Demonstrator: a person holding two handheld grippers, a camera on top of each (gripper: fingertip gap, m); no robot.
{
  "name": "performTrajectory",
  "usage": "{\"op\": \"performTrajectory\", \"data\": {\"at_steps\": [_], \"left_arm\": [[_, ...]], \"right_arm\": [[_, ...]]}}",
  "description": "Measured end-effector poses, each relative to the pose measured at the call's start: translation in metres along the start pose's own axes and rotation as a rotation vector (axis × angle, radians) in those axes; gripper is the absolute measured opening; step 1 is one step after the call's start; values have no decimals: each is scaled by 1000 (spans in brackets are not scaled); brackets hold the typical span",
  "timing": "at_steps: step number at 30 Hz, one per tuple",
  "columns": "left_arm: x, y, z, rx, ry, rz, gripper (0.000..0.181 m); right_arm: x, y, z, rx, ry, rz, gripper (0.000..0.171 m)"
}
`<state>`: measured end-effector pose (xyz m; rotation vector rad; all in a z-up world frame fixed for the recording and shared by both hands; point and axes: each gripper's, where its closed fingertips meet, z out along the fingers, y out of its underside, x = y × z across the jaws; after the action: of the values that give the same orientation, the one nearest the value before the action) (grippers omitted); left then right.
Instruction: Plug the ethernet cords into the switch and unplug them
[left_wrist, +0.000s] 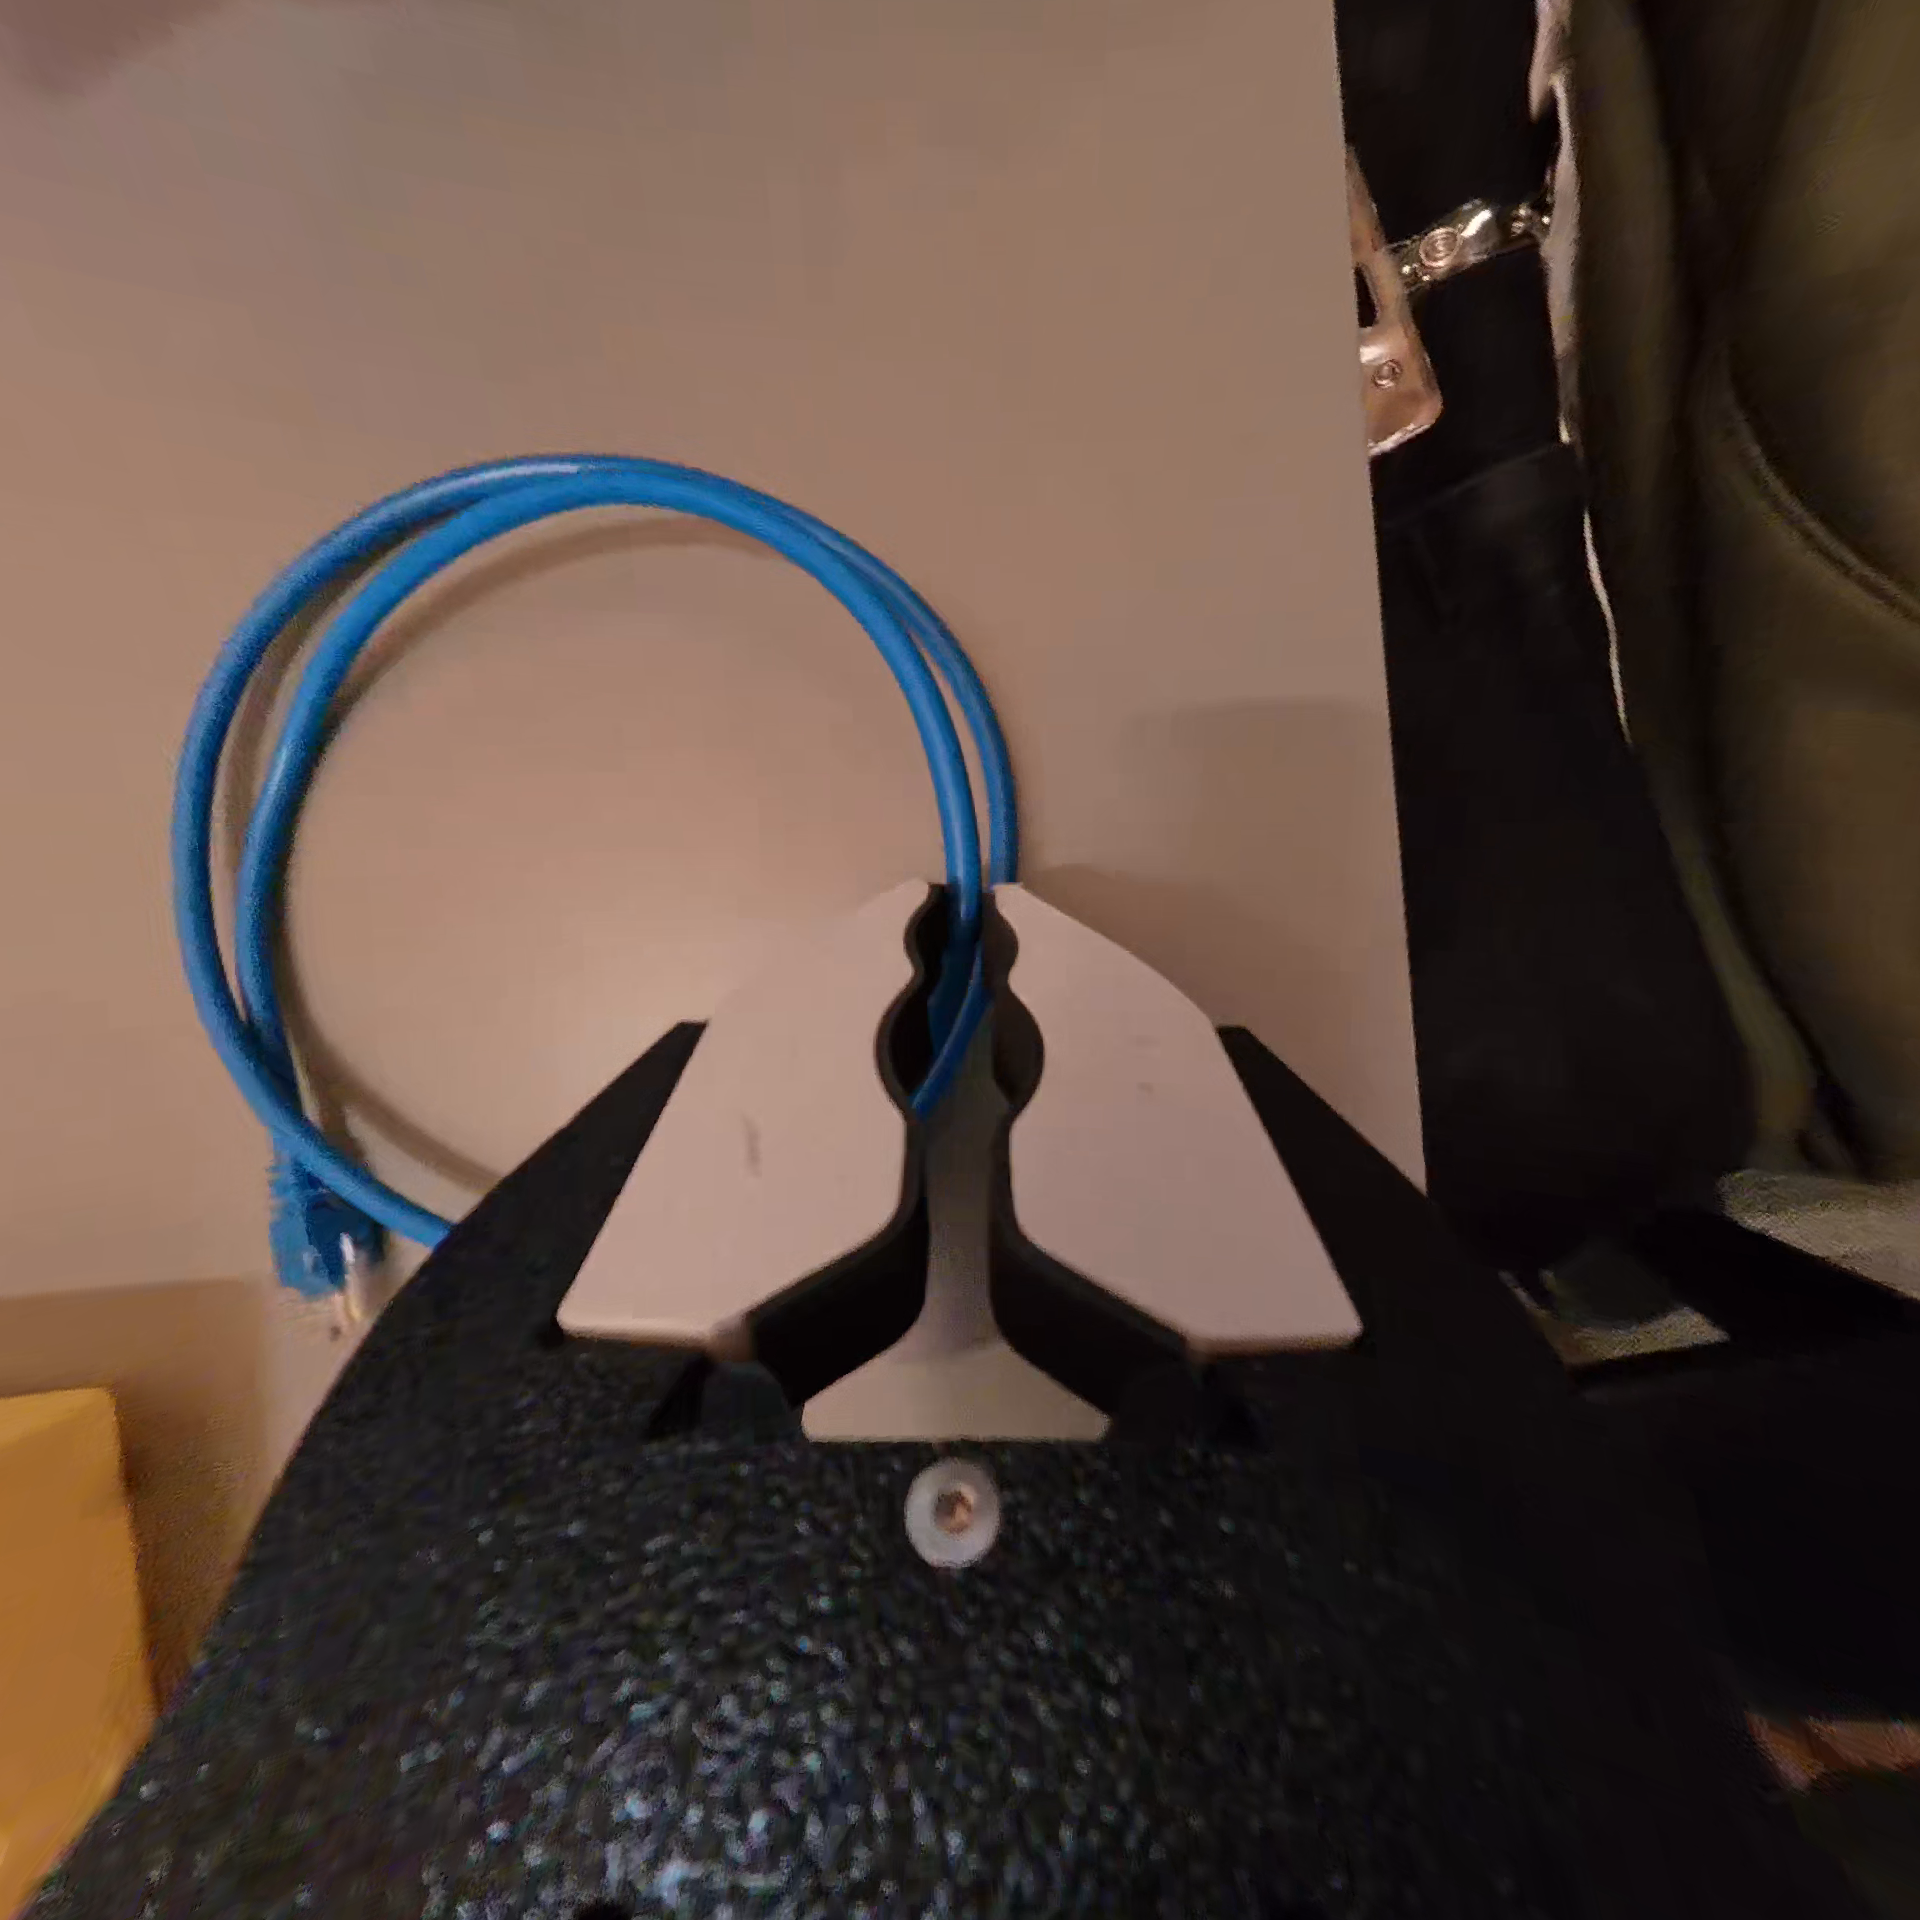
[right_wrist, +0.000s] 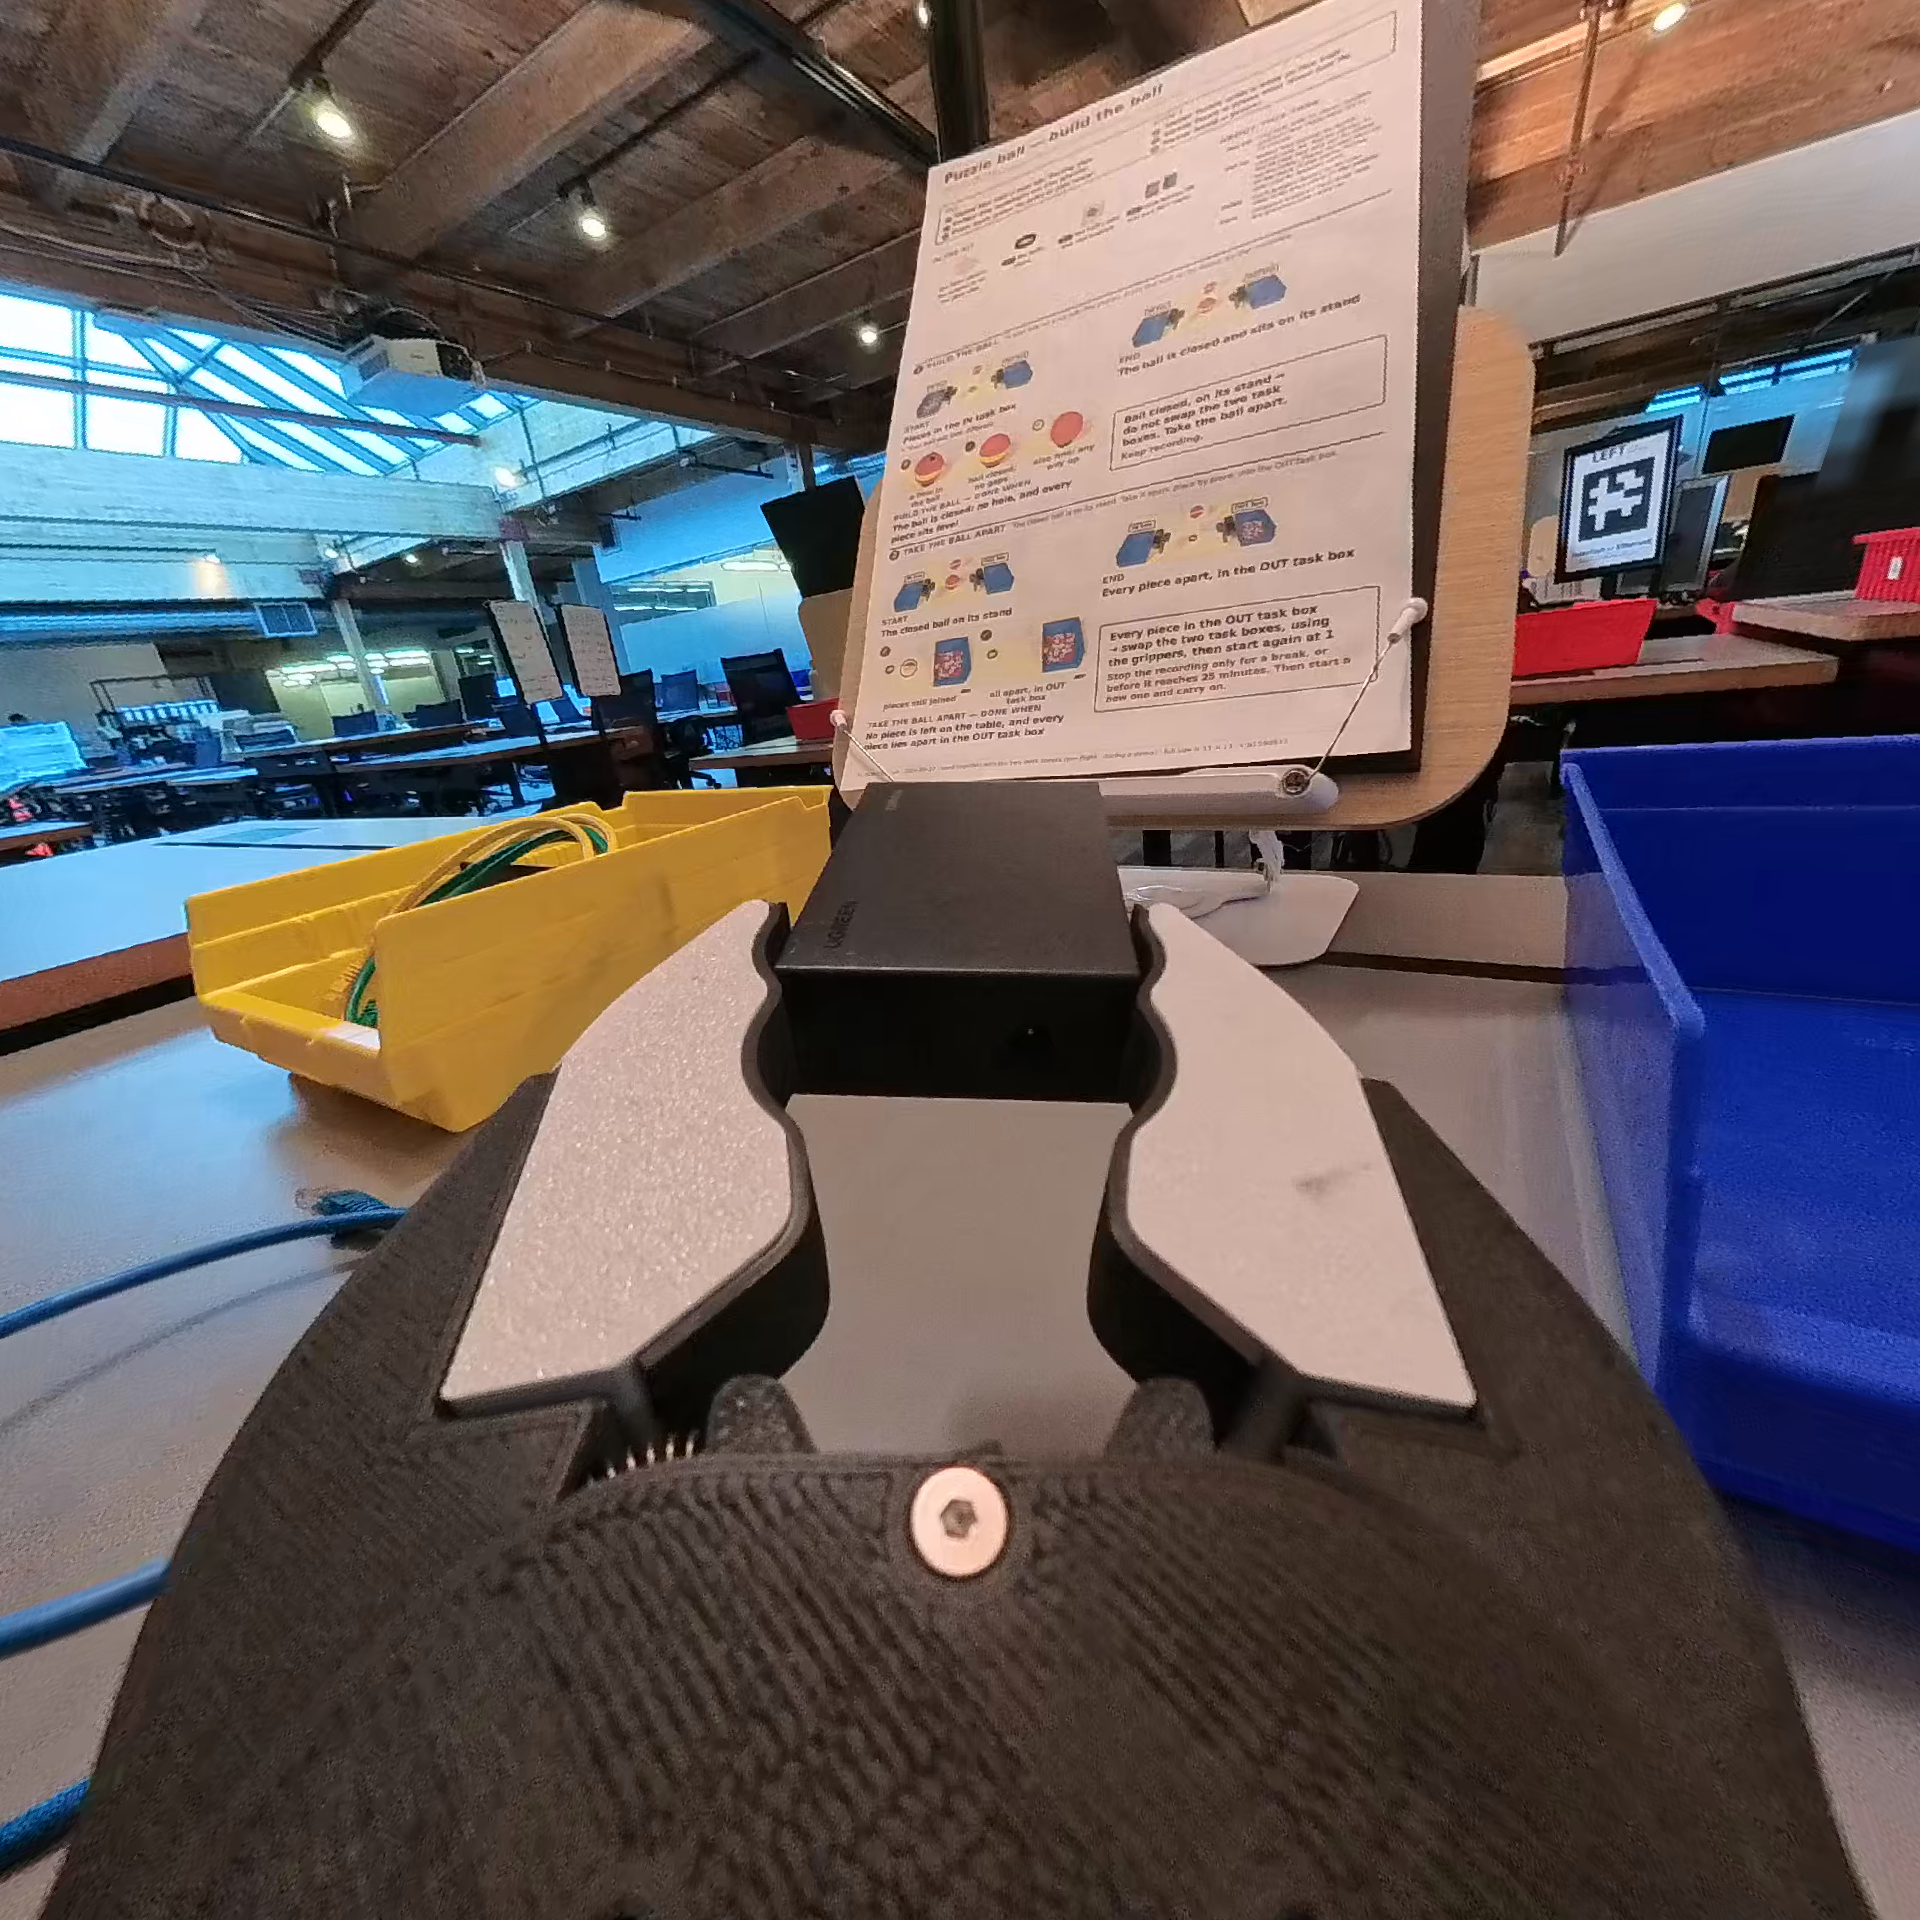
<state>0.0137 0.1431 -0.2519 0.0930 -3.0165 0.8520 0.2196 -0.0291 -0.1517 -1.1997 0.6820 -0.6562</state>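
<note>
In the left wrist view my left gripper (left_wrist: 961, 904) is shut on a blue ethernet cord (left_wrist: 582, 488). The cord loops up and to the left over the grey table, and its blue plug end (left_wrist: 301, 1242) lies at the lower left. In the right wrist view my right gripper (right_wrist: 956, 935) is shut on a black switch (right_wrist: 956, 914), holding it by its two sides on the table. The side facing me shows one small round socket. More blue cord (right_wrist: 156, 1273) lies on the table at the left.
A yellow bin (right_wrist: 499, 966) with green and yellow cords stands left of the switch. A blue bin (right_wrist: 1766, 1091) stands at the right. A stand with a printed sheet (right_wrist: 1143, 436) is behind the switch. A person's dark clothing (left_wrist: 1662, 727) is right of the left gripper. The gap from one gripper's tips to the other's is roughly 30 cm.
</note>
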Motion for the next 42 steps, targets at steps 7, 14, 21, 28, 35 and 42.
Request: {"op": "performTrajectory", "data": {"at_steps": [7, 14, 21, 28, 35, 42], "left_arm": [[-38, -19, -65, 335, -288, -342, 35], [-22, 63, -67, 145, -391, -1002, 33], [15, 39, -5, 130, -310, -1119, 58], [-39, 40, 9, 55, -578, -1139, 58], [-80, 24, 19, -34, -599, -792, 24], [-124, 24, 6, -367, -496, 174, 12]], "right_arm": [[0, 0, 0, -2, -2, 2, 62], [0, 1, 1, -7, -1, 1, 62], [-3, 1, 1, -9, -2, -22, 62], [-2, 1, 0, -2, 2, -14, 62], [2, -1, -1, 10, 2, 18, 62], [2, -1, 0, 6, -17, 42, 62]]}}
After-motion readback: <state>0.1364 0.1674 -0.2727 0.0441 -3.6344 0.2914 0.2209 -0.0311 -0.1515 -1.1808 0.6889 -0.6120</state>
